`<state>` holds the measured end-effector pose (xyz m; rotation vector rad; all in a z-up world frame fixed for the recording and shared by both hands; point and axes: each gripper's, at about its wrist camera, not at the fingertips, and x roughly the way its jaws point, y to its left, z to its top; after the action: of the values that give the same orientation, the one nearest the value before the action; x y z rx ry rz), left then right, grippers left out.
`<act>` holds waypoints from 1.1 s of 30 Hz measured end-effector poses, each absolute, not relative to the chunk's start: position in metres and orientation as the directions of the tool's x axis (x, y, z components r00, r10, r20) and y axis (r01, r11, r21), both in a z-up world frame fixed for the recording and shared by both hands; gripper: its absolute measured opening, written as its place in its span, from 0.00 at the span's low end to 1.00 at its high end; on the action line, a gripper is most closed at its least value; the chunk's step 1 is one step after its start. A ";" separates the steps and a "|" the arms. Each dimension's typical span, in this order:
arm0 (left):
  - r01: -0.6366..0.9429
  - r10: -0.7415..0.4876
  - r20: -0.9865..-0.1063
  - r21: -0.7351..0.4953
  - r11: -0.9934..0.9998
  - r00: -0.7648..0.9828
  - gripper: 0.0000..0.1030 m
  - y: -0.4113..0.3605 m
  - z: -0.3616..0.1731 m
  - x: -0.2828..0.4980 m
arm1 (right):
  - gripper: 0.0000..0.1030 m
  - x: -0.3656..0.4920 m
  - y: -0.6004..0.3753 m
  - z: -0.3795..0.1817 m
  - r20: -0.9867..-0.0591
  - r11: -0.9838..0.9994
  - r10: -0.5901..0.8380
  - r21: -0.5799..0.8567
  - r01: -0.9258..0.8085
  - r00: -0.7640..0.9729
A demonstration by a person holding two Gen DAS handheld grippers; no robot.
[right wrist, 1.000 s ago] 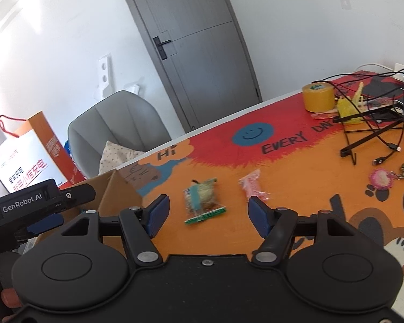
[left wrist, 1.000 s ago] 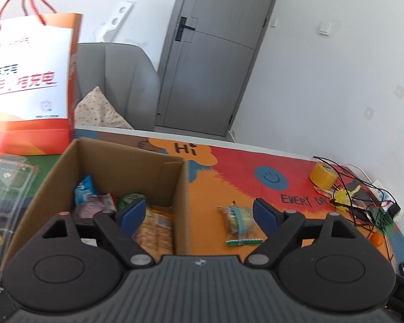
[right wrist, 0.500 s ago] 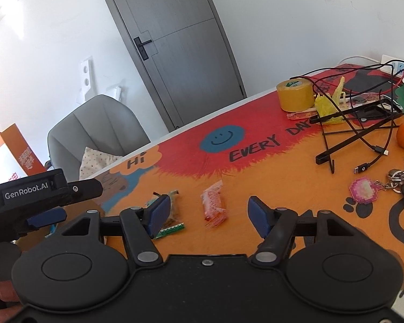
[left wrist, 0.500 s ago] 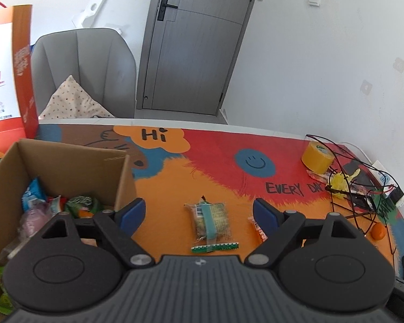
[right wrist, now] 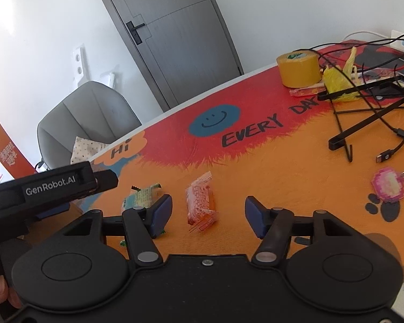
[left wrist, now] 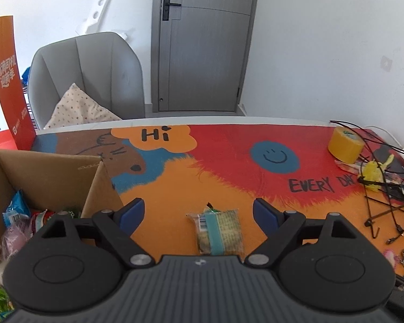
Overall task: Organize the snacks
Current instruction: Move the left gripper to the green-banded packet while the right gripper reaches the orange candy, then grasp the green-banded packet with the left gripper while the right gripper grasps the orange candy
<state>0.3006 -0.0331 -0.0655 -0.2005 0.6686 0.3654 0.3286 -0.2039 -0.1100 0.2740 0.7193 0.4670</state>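
Cardboard box (left wrist: 48, 167) slid left; mat (left wrist: 175, 188) reads "Hi", "EVERY DAY".

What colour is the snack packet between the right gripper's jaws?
Orange-red and clear, the snack packet; best seen in the right wrist view.

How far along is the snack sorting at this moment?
Partly done: the cardboard box already holds several packets. Nothing is gripped. The left gripper frames the green snack; the right gripper, jaws just narrowing, frames the orange snack. Both remain on the table.
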 end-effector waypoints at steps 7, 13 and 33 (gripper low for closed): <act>-0.361 0.217 -0.644 -0.100 0.927 0.734 0.83 -0.036 -0.063 0.306 | 0.53 0.345 -0.197 -0.129 -0.585 0.863 0.500 0.400 -0.309 0.638; -0.336 0.201 -0.671 -0.077 0.939 0.714 0.82 -0.039 -0.080 0.318 | 0.35 0.344 -0.196 -0.135 -0.549 0.847 0.526 0.403 -0.346 0.649; -0.358 0.210 -0.723 -0.055 0.932 0.658 0.46 -0.036 -0.116 0.328 | 0.32 0.341 -0.203 -0.132 -0.544 0.855 0.514 0.389 -0.343 0.663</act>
<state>0.3279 -0.0357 -0.1158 -0.1999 0.7900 0.3239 0.3407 -0.2034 -0.1322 0.2639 0.6924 0.4903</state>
